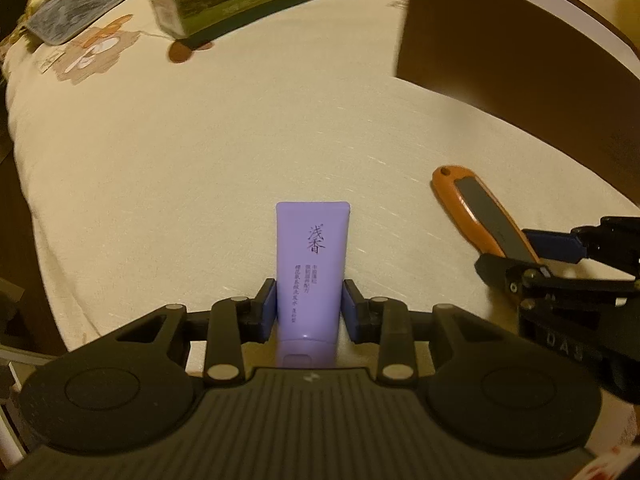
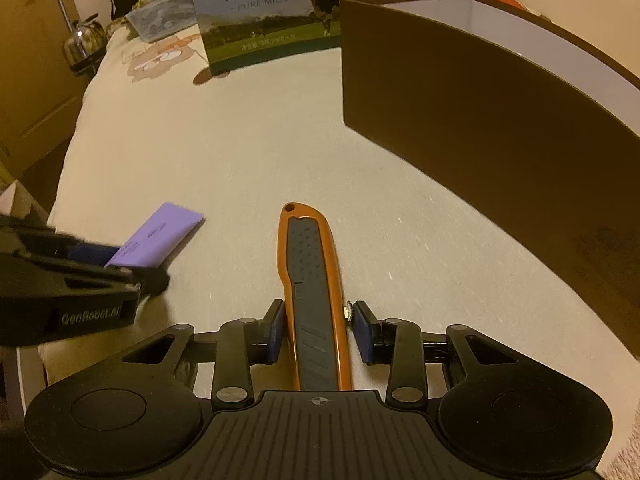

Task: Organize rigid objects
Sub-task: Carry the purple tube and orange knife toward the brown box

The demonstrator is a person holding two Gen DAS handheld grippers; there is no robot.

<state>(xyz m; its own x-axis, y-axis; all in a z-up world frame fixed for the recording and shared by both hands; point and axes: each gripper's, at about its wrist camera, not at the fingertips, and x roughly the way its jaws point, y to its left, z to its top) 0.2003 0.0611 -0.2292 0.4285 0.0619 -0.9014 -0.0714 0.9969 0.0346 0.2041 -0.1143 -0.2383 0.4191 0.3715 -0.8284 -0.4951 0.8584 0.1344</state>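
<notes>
A purple tube with dark lettering sits between the blue pads of my left gripper, which is shut on it over the cream cloth. It also shows at the left of the right wrist view. An orange and grey utility knife lies lengthwise between the pads of my right gripper, which is shut on it; a small metal screw on the knife's right side meets the right pad. The knife also shows in the left wrist view, with the right gripper closed around its near end.
A large dark brown box with a white inside stands open at the right, also in the left wrist view. A milk carton box stands at the back. A folded cloth lies back left. A kettle stands beyond the bed's left edge.
</notes>
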